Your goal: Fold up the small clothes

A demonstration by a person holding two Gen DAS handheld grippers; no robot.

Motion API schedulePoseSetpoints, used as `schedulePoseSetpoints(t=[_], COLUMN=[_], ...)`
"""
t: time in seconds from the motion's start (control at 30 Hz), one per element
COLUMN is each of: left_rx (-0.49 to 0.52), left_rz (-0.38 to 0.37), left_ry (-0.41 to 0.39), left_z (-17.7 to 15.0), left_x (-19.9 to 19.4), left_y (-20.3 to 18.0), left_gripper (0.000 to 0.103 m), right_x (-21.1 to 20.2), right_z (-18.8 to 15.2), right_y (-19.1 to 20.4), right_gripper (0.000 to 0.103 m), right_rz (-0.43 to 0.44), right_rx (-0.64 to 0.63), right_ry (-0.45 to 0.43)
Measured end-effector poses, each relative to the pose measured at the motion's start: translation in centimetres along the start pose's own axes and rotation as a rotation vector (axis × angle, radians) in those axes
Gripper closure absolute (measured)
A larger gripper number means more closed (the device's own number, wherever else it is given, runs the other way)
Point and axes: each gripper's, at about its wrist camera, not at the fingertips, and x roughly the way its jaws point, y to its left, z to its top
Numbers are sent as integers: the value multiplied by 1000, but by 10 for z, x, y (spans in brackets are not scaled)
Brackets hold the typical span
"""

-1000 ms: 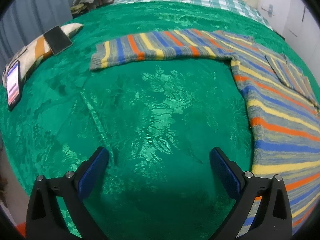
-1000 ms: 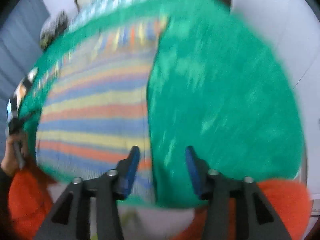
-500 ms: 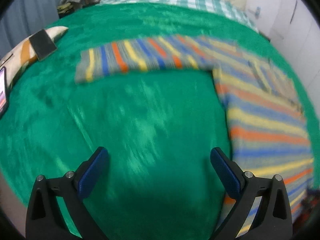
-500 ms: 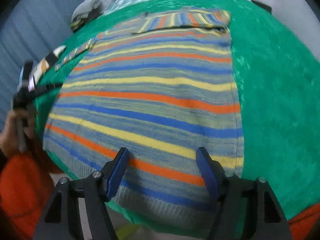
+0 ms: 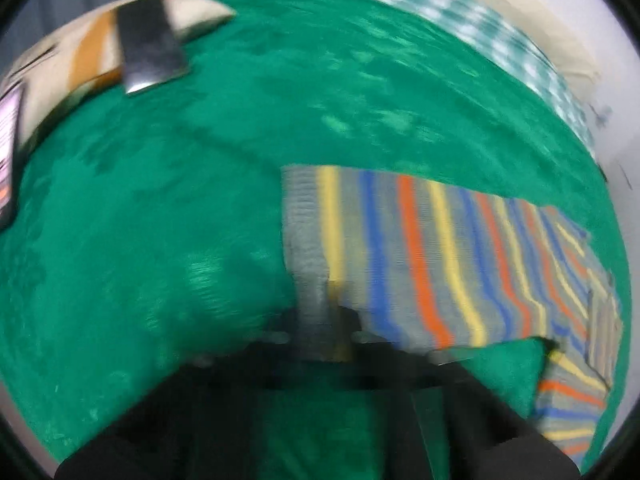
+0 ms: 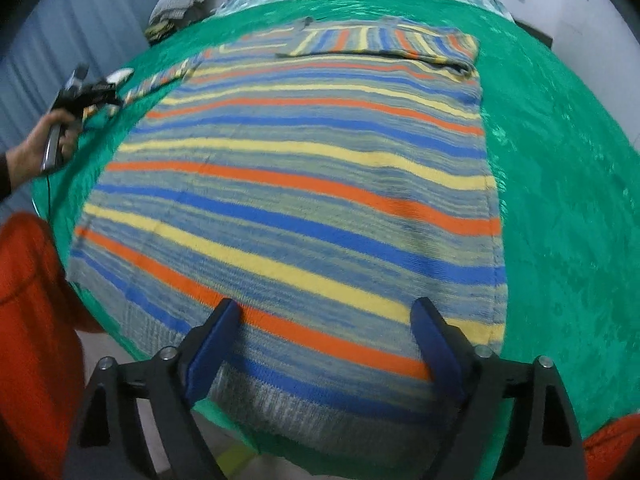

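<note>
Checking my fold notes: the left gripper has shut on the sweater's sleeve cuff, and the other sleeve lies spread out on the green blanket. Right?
Not quite. The left gripper pinches the cuff, but the right wrist view shows the other sleeve folded across the sweater's chest, not on the blanket.

The right gripper (image 6: 324, 344), jaws opening, hovers over the striped sweater (image 6: 304, 184); green bedspread (image 6: 560, 184) beneath.
</note>
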Motion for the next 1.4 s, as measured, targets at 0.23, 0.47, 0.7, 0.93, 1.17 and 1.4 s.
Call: schedulePoseSetpoints(t=[0.23,0.47,0.7,0.93,1.17,1.4], left_rx=[391,740,892,837,512,407], left_rz=[-47,-237,-181,-201,-12,19], left_ry=[-248,-329,-219,-108,-121,-56], left_z=[30,-40,-145,-168,-81,-60], left_x=[-95,-137,-87,-92,-59,9], left_y=[-141,-318,-379,-267,-142,-109], left_gripper=[101,101,18,10,5,0], right_x=[2,1,0,-1,0,-21], right_z=[2,1,-3,-5,-5,0], right_y=[-2,-3,0,3,5,3], right_gripper=[8,8,8,6,3,7], right_rz=[13,24,16,18,4,-33], right_rx=[14,9,-22,-44,-46,17], right_ry=[6,7,8,13,12,-71])
